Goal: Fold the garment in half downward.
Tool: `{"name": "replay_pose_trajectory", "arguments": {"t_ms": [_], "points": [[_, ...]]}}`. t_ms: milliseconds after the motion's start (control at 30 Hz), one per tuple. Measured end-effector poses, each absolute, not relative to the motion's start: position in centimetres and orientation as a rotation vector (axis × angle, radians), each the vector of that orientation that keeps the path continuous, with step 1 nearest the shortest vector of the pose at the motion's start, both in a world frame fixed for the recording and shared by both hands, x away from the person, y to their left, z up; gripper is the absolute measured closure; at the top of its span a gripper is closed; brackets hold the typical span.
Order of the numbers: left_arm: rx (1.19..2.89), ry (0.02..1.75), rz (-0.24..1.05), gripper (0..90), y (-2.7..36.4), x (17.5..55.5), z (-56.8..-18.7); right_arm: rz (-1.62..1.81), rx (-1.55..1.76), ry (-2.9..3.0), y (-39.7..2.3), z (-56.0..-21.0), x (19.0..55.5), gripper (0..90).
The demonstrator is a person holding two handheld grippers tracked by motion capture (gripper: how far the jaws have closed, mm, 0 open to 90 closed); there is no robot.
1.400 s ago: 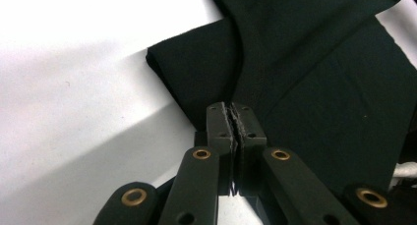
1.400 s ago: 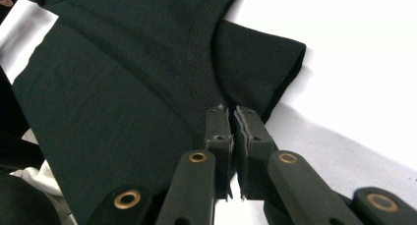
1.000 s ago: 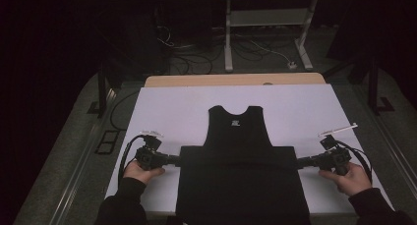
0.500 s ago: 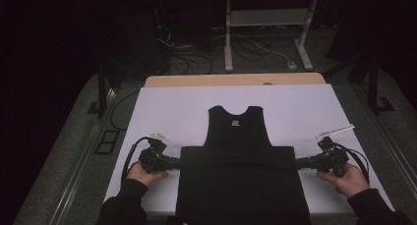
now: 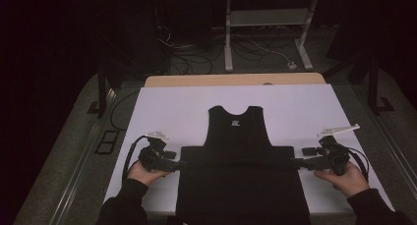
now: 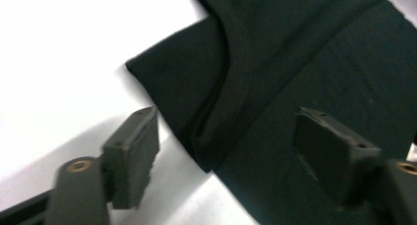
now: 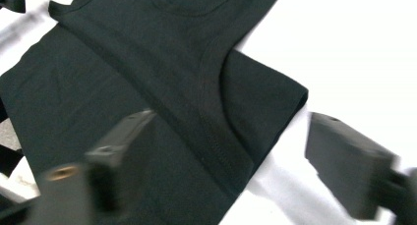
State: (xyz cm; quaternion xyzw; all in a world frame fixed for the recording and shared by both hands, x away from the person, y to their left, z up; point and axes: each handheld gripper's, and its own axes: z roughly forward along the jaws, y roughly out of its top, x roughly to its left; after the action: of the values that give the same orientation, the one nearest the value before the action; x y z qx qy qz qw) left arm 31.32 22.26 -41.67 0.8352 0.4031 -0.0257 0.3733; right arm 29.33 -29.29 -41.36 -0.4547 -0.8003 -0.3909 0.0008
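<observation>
High view: left hand-held gripper [image 5: 179, 164] and right hand-held gripper [image 5: 297, 162] are lying wide open, flanking a black tank top [image 5: 239, 151]. Nothing is sitting between either pair of jaws on the white bench [image 5: 172, 107].

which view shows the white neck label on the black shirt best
The high view: the small white neck label sits below the collar of the black fabric shirt. The two gripper views show folded sleeve corners, no label.

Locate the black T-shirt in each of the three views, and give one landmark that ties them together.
High view: the black T-shirt lies flat at centre bottom of the white tabletop, collar away from the person.
Left gripper view: it runs from top centre to lower right, one sleeve between the open jaws.
Right gripper view: it covers the left and centre, its other sleeve between the open jaws.
Shared landmark: the white tabletop.
</observation>
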Motion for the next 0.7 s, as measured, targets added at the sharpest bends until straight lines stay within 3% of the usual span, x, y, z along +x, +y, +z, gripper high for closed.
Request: {"name": "replay_pose_trajectory", "arguments": {"t_ms": [100,133,200,300,700], "points": [[2.125,1.017,-0.071,16.0,22.2,31.5,-41.5,-1.272,-1.425,-2.513,-29.5,-41.1,29.4,8.9],[2.122,1.011,-0.071,12.3,22.2,31.6,-41.4,-1.28,-1.434,-2.523,-29.6,-40.9,29.5,0.0],[2.11,1.0,-0.065,11.0,22.2,31.7,-41.3,-1.281,-1.441,-2.526,-29.6,-40.8,29.5,0.0],[2.1,0.994,-0.062,0.9,22.1,31.9,-41.1,-1.292,-1.47,-2.543,-29.7,-40.5,29.7,0.0],[2.1,0.972,-0.018,0.0,21.9,32.7,-40.2,-1.337,-1.463,-2.552,-29.7,-39.5,30.8,0.0]]}}
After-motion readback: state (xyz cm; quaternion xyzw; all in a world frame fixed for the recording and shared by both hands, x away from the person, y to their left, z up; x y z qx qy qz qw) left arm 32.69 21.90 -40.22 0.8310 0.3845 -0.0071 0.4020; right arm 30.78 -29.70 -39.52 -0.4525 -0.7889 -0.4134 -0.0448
